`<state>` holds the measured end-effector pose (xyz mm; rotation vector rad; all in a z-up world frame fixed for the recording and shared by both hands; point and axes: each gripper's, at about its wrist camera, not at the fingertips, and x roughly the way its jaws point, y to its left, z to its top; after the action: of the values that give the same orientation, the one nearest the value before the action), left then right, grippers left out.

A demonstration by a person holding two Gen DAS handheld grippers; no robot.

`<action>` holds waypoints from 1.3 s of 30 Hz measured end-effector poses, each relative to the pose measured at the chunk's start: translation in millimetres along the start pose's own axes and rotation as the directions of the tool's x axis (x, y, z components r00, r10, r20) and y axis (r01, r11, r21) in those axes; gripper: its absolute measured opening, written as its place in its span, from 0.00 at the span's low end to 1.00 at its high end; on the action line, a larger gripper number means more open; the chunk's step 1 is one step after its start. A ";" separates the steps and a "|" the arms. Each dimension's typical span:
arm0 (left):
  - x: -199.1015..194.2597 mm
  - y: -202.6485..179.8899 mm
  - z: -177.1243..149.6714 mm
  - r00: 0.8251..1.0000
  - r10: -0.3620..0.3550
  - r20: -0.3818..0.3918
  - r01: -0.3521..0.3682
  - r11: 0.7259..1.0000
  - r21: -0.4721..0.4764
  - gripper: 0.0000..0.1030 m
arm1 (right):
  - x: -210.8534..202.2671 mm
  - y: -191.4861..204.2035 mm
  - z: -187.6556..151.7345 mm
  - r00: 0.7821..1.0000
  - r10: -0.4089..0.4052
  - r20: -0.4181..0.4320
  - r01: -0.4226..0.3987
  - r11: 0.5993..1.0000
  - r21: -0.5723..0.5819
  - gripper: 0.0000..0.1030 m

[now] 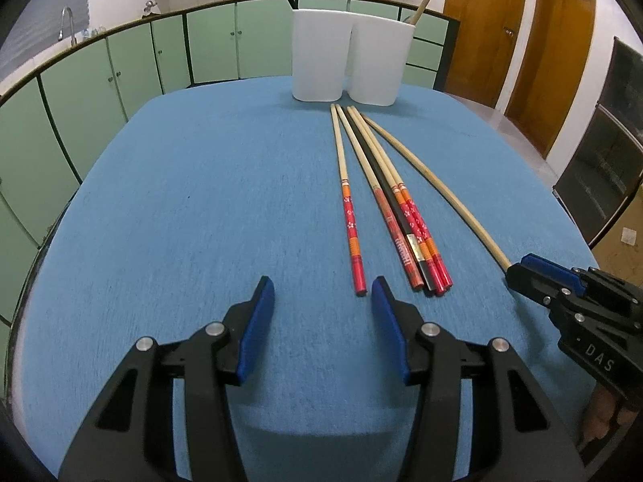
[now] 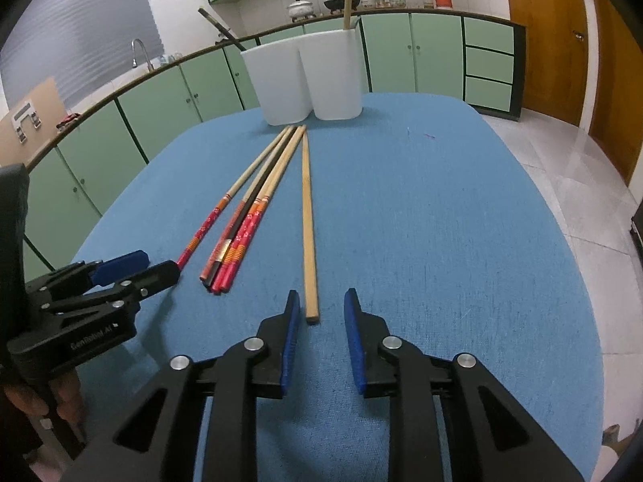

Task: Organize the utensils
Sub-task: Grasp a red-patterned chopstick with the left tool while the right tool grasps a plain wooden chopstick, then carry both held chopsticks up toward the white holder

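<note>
Several chopsticks lie on the blue table [image 1: 181, 209]: a lone red-handled one [image 1: 349, 209], a bundle of red-handled and black ones [image 1: 406, 221], and a plain bamboo one [image 1: 434, 184] [image 2: 308, 225]. A white two-part holder [image 1: 349, 56] [image 2: 305, 80] stands at the far edge, with a black chopstick in its left part and a bamboo one in its right part. My left gripper [image 1: 323, 291] is open, just left of the lone chopstick's near end. My right gripper [image 2: 321, 301] is open, with the bamboo chopstick's near end between its fingertips.
Green kitchen cabinets [image 1: 120, 64] and a counter with a sink and pots run behind the table. Wooden doors [image 1: 482, 24] stand at the right. The blue table's right half [image 2: 442, 221] is bare cloth, with tiled floor beyond its edge.
</note>
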<state>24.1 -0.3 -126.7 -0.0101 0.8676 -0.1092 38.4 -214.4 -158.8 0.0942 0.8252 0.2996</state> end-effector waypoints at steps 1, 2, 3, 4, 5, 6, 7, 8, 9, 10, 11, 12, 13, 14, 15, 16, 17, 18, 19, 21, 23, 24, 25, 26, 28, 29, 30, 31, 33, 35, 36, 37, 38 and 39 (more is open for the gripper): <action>0.1 0.3 0.4 1.000 0.001 0.000 -0.001 1.000 0.001 0.48 | 0.3 0.8 -0.2 1.000 0.000 0.000 0.000 1.000 -0.004 0.22; 0.3 0.0 0.5 1.000 0.004 0.000 -0.004 1.000 0.002 0.48 | 0.5 1.7 -0.4 1.000 -0.001 0.000 0.001 1.000 -0.009 0.22; 0.1 -0.4 0.5 1.000 0.005 0.000 -0.005 1.000 0.003 0.48 | 0.3 3.2 -0.6 1.000 0.003 0.001 -0.003 1.000 -0.017 0.22; -0.5 0.0 0.4 1.000 0.002 0.001 -0.002 1.000 0.002 0.48 | 0.0 4.4 -1.2 1.000 0.007 0.002 -0.007 1.000 -0.024 0.22; -0.9 0.7 0.2 1.000 0.001 0.001 -0.001 1.000 0.001 0.48 | 0.2 6.4 -1.6 1.000 0.010 0.001 -0.010 0.999 -0.033 0.22; -1.3 1.1 -0.6 1.000 0.001 0.001 -0.001 1.000 0.002 0.48 | 0.4 7.8 -2.0 1.000 0.012 -0.001 -0.012 0.999 -0.039 0.22; -1.3 0.6 -0.4 1.000 0.000 0.001 0.000 1.000 0.005 0.48 | 0.1 8.5 -2.1 1.000 0.017 -0.002 -0.017 0.999 -0.044 0.22; -1.3 0.2 -0.4 1.000 0.001 0.001 -0.001 1.000 0.006 0.48 | -0.1 9.6 -1.8 1.000 0.020 -0.004 -0.020 0.998 -0.053 0.22; -1.2 -0.2 -0.7 1.000 0.001 0.000 -0.001 1.000 0.007 0.47 | -0.3 10.5 -2.1 1.000 0.019 -0.005 -0.019 0.998 -0.060 0.22; -1.2 -0.4 -0.8 1.000 0.001 0.000 -0.001 1.000 0.008 0.47 | -0.5 11.2 -2.3 1.000 0.016 -0.006 -0.016 0.998 -0.067 0.22; -0.9 -0.8 -0.8 1.000 0.001 0.000 -0.001 1.000 0.008 0.47 | -0.7 10.6 -2.4 1.000 0.016 -0.006 -0.017 0.998 -0.067 0.22; -1.0 -1.1 -1.0 1.000 0.001 0.000 -0.001 1.000 0.007 0.47 | -0.5 9.5 -2.1 1.000 0.017 -0.007 -0.017 0.998 -0.064 0.22; -0.9 -1.4 -0.9 1.000 0.001 -0.001 -0.001 1.000 0.007 0.47 | 0.1 8.4 -1.4 1.000 0.016 -0.007 -0.017 0.998 -0.060 0.22; -0.7 -1.8 -0.7 1.000 0.002 -0.001 -0.002 1.000 0.007 0.47 | 1.0 7.8 -0.6 1.000 0.016 -0.008 -0.016 0.998 -0.058 0.22; -0.7 -2.4 -0.5 1.000 0.002 -0.001 -0.002 1.000 0.008 0.47 | 1.7 7.4 0.0 1.000 0.016 -0.009 -0.016 0.998 -0.056 0.22; -0.7 -2.1 -0.4 1.000 0.001 -0.001 -0.001 1.000 0.007 0.47 | 2.8 8.2 0.3 1.000 0.013 -0.010 -0.014 0.998 -0.058 0.22; -0.7 -2.1 -0.3 1.000 -0.001 -0.001 0.001 1.000 0.005 0.47 | 3.1 9.0 0.0 1.000 0.010 -0.011 -0.011 0.998 -0.061 0.22; -0.8 -2.4 -0.2 1.000 -0.002 0.000 0.002 1.000 0.002 0.47 | 3.6 9.6 0.2 1.000 0.007 -0.011 -0.008 0.998 -0.064 0.21; -0.7 -2.3 -0.3 1.000 -0.004 0.000 0.004 1.000 0.001 0.47 | 4.1 10.1 0.5 1.000 0.005 -0.011 -0.006 0.998 -0.065 0.21; -0.4 -2.9 -0.3 1.000 -0.012 0.000 0.012 1.000 -0.003 0.47 | 6.1 10.9 1.5 1.000 -0.007 -0.013 0.006 0.998 -0.067 0.19; -0.5 -3.2 -0.9 1.000 -0.016 0.000 0.016 1.000 -0.003 0.46 | 7.0 11.5 1.5 1.000 -0.012 -0.013 0.011 0.997 -0.070 0.15; -0.5 -4.7 -0.7 1.000 -0.022 0.001 0.022 1.000 -0.004 0.43 | 7.5 11.8 1.6 1.000 -0.016 -0.013 0.015 0.997 -0.072 0.14; -0.4 -5.4 -0.6 1.000 -0.027 0.001 0.027 1.000 -0.004 0.40 | 7.6 12.2 1.6 1.000 -0.020 -0.013 0.019 0.997 -0.075 0.13; -0.2 -6.1 -0.7 1.000 -0.030 0.000 0.030 1.000 -0.003 0.39 | 7.9 12.7 1.7 1.000 -0.025 -0.012 0.024 0.997 -0.077 0.12; 0.1 -8.1 -1.2 0.999 -0.032 0.000 0.032 0.999 0.002 0.35 | 8.3 12.5 1.4 1.000 -0.028 -0.012 0.027 0.997 -0.079 0.11; 0.4 -9.2 -1.2 0.999 -0.035 0.000 0.035 0.999 0.002 0.33 | 8.6 12.1 1.6 1.000 -0.028 -0.011 0.027 0.997 -0.077 0.11; 0.8 -9.7 -0.8 0.999 -0.041 -0.001 0.041 0.999 0.000 0.26 | 8.5 11.2 1.2 1.000 -0.027 -0.011 0.026 0.997 -0.074 0.09; 1.3 -10.0 -0.7 0.999 -0.049 -0.004 0.049 0.999 -0.004 0.15 | 8.7 10.1 1.3 1.000 -0.024 -0.011 0.024 0.997 -0.069 0.08; 2.1 -11.4 -0.9 0.998 -0.064 -0.007 0.064 0.998 -0.007 0.05 | 8.8 7.9 1.5 1.000 -0.019 -0.012 0.018 0.998 -0.062 0.07; 1.9 -13.8 -0.7 0.998 -0.058 -0.005 0.058 0.998 0.002 0.05 | 8.5 7.3 1.7 1.000 -0.016 -0.013 0.015 0.998 -0.059 0.07; 1.3 -13.7 -0.5 0.998 -0.061 -0.004 0.061 0.998 -0.001 0.05 | 8.3 7.0 2.5 1.000 -0.014 -0.013 0.013 0.998 -0.059 0.07; 0.6 -13.1 -0.3 0.998 -0.063 -0.002 0.063 0.998 -0.005 0.04 | 7.7 7.1 3.3 1.000 -0.012 -0.013 0.011 0.998 -0.060 0.06; -0.9 -12.5 0.5 0.998 -0.065 0.001 0.065 0.998 -0.008 0.04 | 6.5 7.1 3.8 1.000 -0.011 -0.011 0.010 0.998 -0.061 0.06; -3.7 -12.5 1.9 0.998 -0.060 0.008 0.060 0.998 -0.003 0.04 | 3.6 6.6 6.0 1.000 -0.011 -0.002 0.011 0.998 -0.063 0.06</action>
<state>22.1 -12.4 -122.0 -0.0399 0.8594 -0.1639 43.7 -206.8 -156.0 0.0305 0.8176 0.3147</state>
